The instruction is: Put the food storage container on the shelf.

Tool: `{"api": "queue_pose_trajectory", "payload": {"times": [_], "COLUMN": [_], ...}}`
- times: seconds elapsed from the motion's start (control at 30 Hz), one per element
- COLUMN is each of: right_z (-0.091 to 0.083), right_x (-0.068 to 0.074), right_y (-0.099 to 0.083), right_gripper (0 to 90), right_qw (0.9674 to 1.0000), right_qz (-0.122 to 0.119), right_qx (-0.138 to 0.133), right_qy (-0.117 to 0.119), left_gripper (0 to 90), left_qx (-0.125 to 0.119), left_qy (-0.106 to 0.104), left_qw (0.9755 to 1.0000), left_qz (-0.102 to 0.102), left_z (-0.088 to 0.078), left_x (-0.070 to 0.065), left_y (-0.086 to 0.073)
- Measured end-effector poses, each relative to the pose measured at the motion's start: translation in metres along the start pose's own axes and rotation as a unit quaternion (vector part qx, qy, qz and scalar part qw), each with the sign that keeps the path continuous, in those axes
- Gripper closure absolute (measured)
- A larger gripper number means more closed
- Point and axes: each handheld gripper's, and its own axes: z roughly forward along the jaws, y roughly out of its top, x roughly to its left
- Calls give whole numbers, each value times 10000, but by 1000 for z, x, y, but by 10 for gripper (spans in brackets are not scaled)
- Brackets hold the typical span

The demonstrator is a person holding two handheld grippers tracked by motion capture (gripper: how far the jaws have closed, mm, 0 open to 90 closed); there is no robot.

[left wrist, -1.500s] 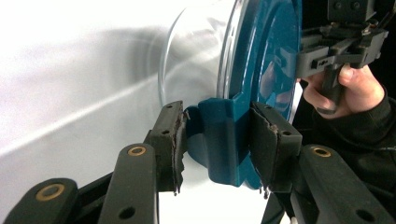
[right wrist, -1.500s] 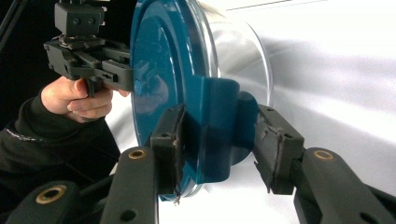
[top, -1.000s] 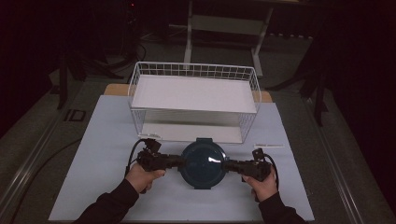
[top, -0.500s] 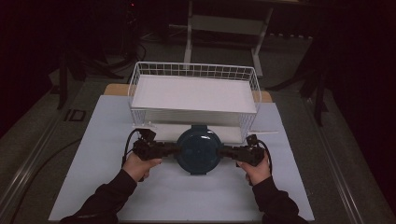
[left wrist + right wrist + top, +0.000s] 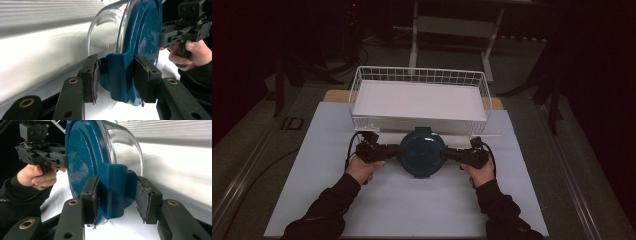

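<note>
A round container with a dark teal lid is held between the two grippers, over the white table just near of the white wire basket, with its far edge overlapping the basket's near wall in the high view. The left gripper comes in from the left and the right gripper from the right, each in one of the person's hands. In the left gripper view the clear glass bowl under the lid shows, and the jaws are closed narrow on a teal latch tab at the lid's rim, both pads touching it. In the right gripper view the jaws stand on either side of the opposite latch tab; the left pad presses the tab, while a slight gap shows beside the right pad, so whether that grip is fully tight cannot be told. The basket holds a flat white liner
</note>
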Motion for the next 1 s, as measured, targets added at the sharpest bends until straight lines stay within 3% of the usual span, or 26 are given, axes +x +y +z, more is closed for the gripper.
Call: {"api": "queue_pose_trajectory", "payload": {"times": [0.6,1.0], "right_z": [13,17], "right_x": [-16,-19], "right_y": [5,7], "right_gripper": [548,541], "right_qw": [9990,9982], "right_qz": [29,86], "right_qx": [-119,-269], "right_qy": [-426,-538], "left_gripper": [563,555], "left_qx": [-228,-377], "left_qy": [47,-90], "left_qw": [9997,9991], "left_qz": [32,-180], "left_z": [18,21], "left_x": [24,33], "left_y": [4,3]}}
